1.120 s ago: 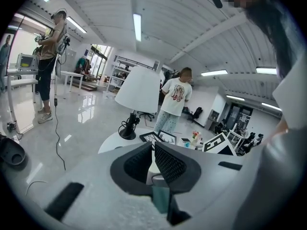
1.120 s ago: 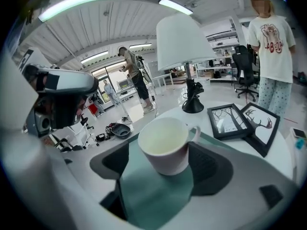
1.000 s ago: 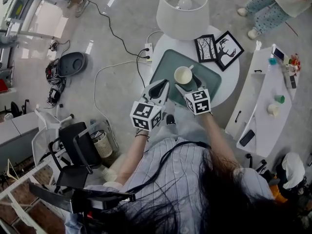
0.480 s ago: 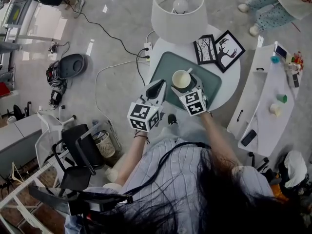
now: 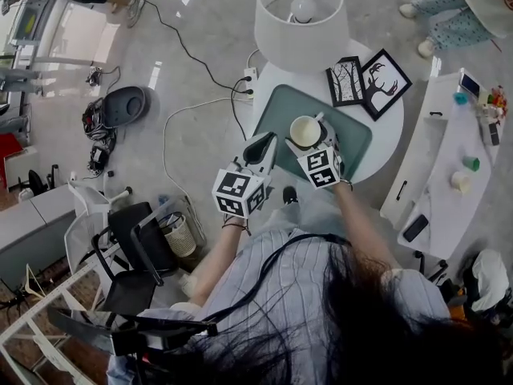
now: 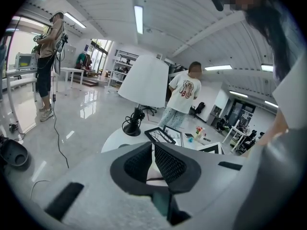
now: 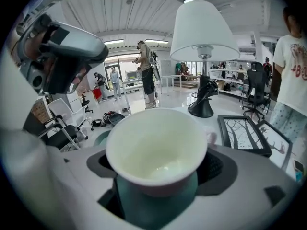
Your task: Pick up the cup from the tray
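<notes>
At the left of the head view, my left gripper (image 5: pixel 267 139) hangs over the near edge of the round white table (image 5: pixel 385 135). Its fingertips are together and it holds nothing.

Just right of it, in the middle of the frame, the cup (image 5: pixel 304 131) stands upright on the green tray (image 5: pixel 276 112). It is a cream-white, glossy cup, empty, with a wide round mouth over a narrower bowl. What looks like a small handle points to the upper right.

My right gripper (image 7: pixel 160 166) is set around the cup. Its jaws have just been opening and now stand at their widest, one on each side of the bowl. No view shows the pads pressing on the cup, so it sits between them ungripped, with the tray's green showing beneath it.

I judge the cup to be glazed ceramic: stiff, light while empty, slick under the pads, and liable to chip or break if it slips. The flaring wall could squeeze upward out of a loose grip. I would therefore close on the bowl below the rim, with the pads on opposite sides and clear of the handle. The grip should be firm rather than hard, and the lift straight up off the tray.

Above the cup, at the top of the frame, a white lamp shade (image 5: pixel 300 18) overhangs the table. To the right of it, two black picture frames (image 5: pixel 346 80) lie beside the tray's far edge.
</notes>
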Motion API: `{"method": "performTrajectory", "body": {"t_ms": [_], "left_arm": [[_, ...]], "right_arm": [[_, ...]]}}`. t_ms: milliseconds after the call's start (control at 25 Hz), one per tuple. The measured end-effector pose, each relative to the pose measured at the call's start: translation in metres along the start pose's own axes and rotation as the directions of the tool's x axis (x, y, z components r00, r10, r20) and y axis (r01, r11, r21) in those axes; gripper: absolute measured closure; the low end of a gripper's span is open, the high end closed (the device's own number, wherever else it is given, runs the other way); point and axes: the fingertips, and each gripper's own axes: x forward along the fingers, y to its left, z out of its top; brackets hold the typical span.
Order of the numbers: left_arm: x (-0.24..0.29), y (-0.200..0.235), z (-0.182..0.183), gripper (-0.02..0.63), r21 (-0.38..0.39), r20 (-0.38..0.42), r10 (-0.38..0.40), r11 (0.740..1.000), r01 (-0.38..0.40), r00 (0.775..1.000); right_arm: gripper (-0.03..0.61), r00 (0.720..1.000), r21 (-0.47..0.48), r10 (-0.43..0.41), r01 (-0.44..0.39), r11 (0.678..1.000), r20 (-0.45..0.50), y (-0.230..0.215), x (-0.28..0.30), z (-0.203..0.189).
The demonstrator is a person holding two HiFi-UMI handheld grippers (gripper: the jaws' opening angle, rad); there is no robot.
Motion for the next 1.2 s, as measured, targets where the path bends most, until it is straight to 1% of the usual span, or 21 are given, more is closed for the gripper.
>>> {"method": "performTrajectory", "body": {"t_ms": [120, 240, 360, 440, 680, 960, 1200], "left_arm": [[-0.003, 0.001, -0.001, 0.6, 0.005, -0.002, 0.0, 1.0, 0.0, 1.0], [-0.007, 0.002, -0.002, 0.6, 0.008, -0.005, -0.001, 1.0, 0.001, 1.0], [-0.012, 0.003, -0.001, 0.6, 0.014, -0.001, 0.001, 1.0, -0.001, 1.0], [-0.017, 0.003, -0.001, 0.6, 0.018, 0.006, 0.004, 1.0, -0.004, 1.0], [-0.033, 0.001, 0.001, 0.6, 0.028, 0.03, 0.016, 0.999, -0.017, 0.999], [-0.051, -0.01, 0.002, 0.6, 0.04, 0.069, 0.007, 0.999, -0.01, 0.998], [-0.073, -0.021, 0.0, 0.6, 0.047, 0.108, -0.005, 0.999, 0.0, 0.994]], "right_arm": [[0.166, 1.0, -0.005, -0.004, 0.004, 1.0, 0.014, -0.001, 0.001, 0.002], [0.166, 1.0, -0.003, -0.012, 0.012, 1.0, 0.001, -0.001, 0.001, 0.002], [0.166, 1.0, 0.035, -0.026, 0.026, 0.999, -0.01, -0.002, -0.001, 0.002], [0.166, 1.0, 0.063, -0.025, 0.024, 0.998, 0.002, 0.001, -0.006, 0.004], [0.166, 0.998, 0.096, 0.001, -0.007, 0.995, 0.056, 0.019, -0.02, 0.021], [0.166, 0.993, 0.093, -0.014, 0.003, 0.996, 0.116, 0.027, -0.05, 0.048], [0.166, 0.992, 0.123, -0.025, 0.009, 0.992, 0.127, 0.043, -0.081, 0.057]]}}
